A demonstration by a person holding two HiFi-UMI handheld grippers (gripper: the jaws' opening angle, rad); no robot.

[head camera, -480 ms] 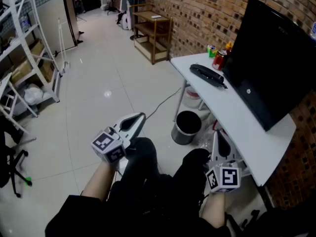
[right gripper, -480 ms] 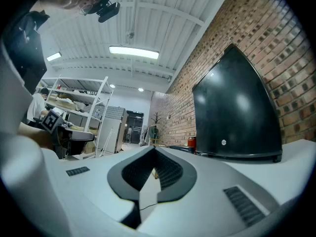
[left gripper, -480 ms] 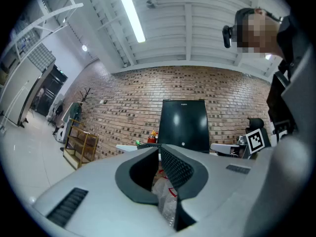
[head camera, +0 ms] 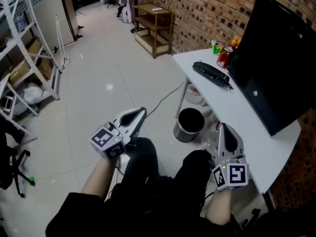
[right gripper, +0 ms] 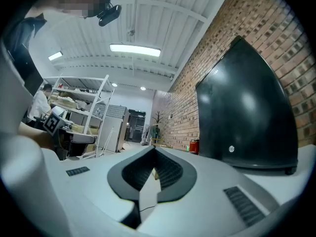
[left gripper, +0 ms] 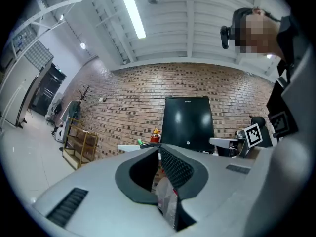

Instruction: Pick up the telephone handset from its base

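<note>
The black telephone [head camera: 212,74], its handset lying on the base, rests on the white table [head camera: 247,117] near its far end in the head view. My left gripper [head camera: 140,113] hovers over the floor above the person's knees, well short of the table, shut and empty. My right gripper [head camera: 223,128] is beside the table's near edge, also shut with nothing between its jaws. In the left gripper view the jaw tips [left gripper: 159,150] meet and point toward the table. In the right gripper view the tips [right gripper: 154,150] meet alongside the monitor [right gripper: 247,117].
A large black monitor [head camera: 276,63] stands on the table against the brick wall. A red can [head camera: 225,57] and a green item [head camera: 216,46] sit behind the telephone. A black bin [head camera: 189,125] is under the table. A wooden shelf [head camera: 155,26] and a white rack [head camera: 29,43] stand farther off.
The head view has shifted a little, so the table sits slightly further right. Both grippers stay shut and roughly where they were.
</note>
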